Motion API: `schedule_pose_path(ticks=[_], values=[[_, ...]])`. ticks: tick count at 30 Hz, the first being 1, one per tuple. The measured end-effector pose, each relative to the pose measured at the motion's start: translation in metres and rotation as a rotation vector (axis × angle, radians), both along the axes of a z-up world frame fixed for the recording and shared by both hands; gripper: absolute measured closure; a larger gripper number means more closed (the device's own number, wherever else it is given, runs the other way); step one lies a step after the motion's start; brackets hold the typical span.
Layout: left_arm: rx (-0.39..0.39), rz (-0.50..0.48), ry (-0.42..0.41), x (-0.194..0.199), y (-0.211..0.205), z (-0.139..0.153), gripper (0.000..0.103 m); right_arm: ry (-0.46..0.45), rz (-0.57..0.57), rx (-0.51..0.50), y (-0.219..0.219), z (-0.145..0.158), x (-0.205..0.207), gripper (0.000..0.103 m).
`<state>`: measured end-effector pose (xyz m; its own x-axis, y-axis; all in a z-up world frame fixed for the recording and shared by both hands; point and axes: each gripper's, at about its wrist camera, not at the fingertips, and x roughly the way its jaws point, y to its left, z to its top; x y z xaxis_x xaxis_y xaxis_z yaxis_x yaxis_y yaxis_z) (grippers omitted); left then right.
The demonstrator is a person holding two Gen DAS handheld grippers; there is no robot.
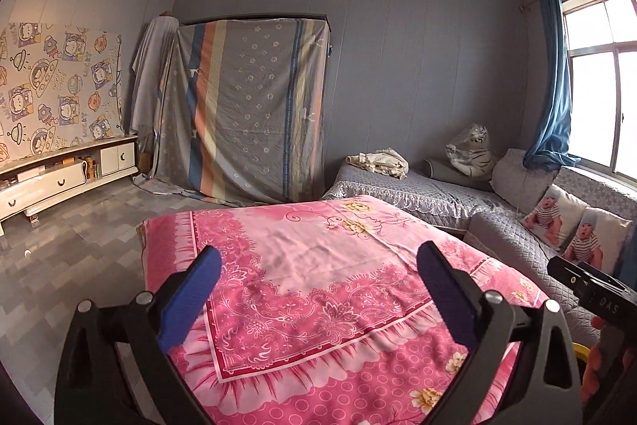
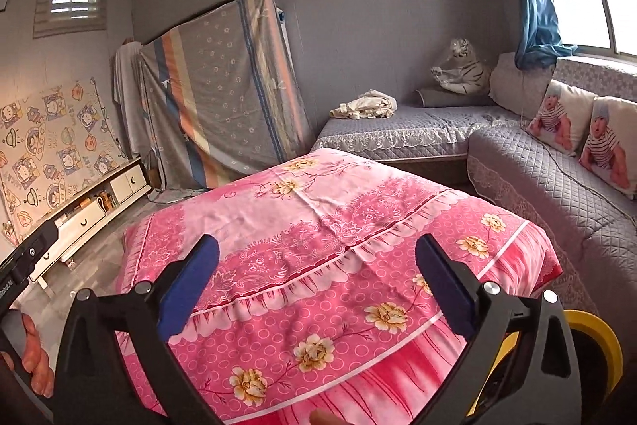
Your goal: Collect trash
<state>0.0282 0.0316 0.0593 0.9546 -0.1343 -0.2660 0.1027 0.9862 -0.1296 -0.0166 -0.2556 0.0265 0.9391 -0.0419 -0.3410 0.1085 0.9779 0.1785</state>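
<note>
My left gripper (image 1: 318, 265) is open and empty, held above a table covered by a pink floral cloth (image 1: 318, 265). My right gripper (image 2: 318, 261) is open and empty above the same pink cloth (image 2: 318, 210), nearer its front right edge. Part of the right gripper's body (image 1: 593, 285) shows at the right edge of the left wrist view. A yellow round rim, perhaps a bin (image 2: 597, 337), sits low at the right beside the table; its inside is hidden. No trash shows on the cloth in either view.
A grey quilted corner sofa (image 2: 517, 162) holds baby-print cushions (image 2: 577, 126), a crumpled cream cloth (image 2: 366, 104) and a toy tiger (image 2: 462, 68). A draped cabinet (image 1: 247, 106) stands at the back wall. A low white TV unit (image 1: 59, 178) runs along the left.
</note>
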Motion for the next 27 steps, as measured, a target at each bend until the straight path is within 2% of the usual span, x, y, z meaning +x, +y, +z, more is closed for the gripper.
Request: schedule_pose_path(ticks=[5,14,27], values=[[-0.019,0.016,0.032,-0.005,0.003,-0.009,0.008,-0.017,-0.074,-0.03,-0.001,-0.011,-0.004,0.008],[-0.038,0.05,0.043,-0.02,0.006,-0.021,0.008,-0.035,-0.016,-0.027,0.007,-0.029,-0.012,0.008],[-0.062,0.017,0.066,-0.029,-0.002,-0.029,0.008,-0.027,-0.04,-0.025,0.004,-0.042,-0.014,0.008]])
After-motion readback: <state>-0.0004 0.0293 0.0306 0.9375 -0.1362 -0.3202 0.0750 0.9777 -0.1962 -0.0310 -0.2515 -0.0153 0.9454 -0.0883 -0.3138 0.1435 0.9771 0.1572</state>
